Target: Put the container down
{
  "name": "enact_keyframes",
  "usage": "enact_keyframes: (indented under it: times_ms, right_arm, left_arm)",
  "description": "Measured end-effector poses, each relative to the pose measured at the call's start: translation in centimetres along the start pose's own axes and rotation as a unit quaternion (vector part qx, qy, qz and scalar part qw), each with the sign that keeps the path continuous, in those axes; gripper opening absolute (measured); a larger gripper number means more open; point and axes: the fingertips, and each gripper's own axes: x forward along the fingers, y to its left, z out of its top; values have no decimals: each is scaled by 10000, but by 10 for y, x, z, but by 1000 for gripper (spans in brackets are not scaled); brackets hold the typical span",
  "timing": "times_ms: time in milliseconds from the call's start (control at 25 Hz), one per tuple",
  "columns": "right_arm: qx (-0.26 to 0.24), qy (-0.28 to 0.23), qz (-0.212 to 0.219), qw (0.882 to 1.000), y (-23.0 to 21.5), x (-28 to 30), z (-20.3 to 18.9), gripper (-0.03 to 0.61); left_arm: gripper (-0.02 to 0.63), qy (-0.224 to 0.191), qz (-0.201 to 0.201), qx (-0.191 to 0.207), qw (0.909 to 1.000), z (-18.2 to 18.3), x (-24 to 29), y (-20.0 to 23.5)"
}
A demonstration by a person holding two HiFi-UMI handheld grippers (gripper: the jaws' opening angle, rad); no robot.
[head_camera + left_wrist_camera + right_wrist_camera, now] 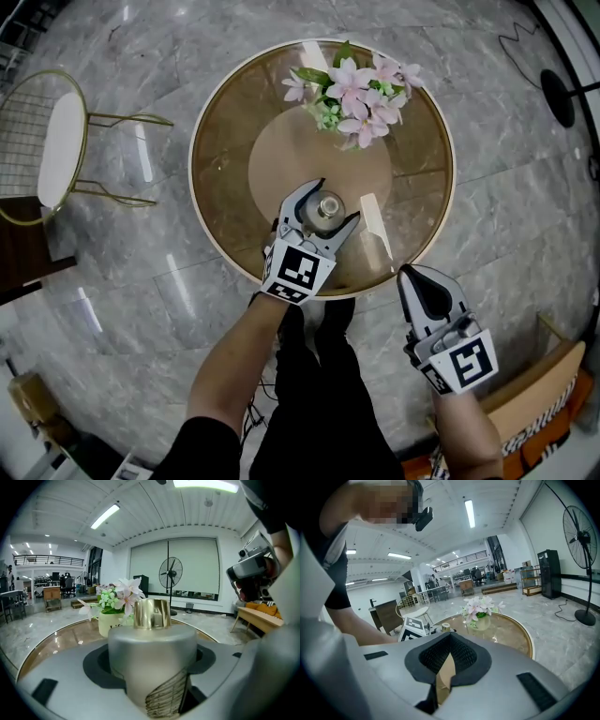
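My head camera looks steeply down on the round table (225, 159), with the flowers (353, 92) at upper centre. The camera on my left gripper (336, 202) faces them low and close. The one on my right gripper (406, 274) sees them from farther back.

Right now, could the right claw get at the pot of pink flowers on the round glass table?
Probably yes: the right claw, shut and empty, has only bare glass between it and the pink flowers; it must open.

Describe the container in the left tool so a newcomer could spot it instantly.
Find the round, gold-rimmed glass table. Near its edge closest to the person, the left tool grips a short matte-silver cylindrical container with a shiny gold cap. Unlike the white pot of pink flowers opposite, it is metallic.
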Motion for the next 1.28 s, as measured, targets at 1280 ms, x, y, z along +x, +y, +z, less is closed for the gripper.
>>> enact_keyframes:
  times_ms: [1280]
  right_arm:
    - [120, 58, -146, 9998, -6, -11, -11, 14]
  left_arm:
    - [347, 844, -196, 181, 9961, -51, 9, -5]
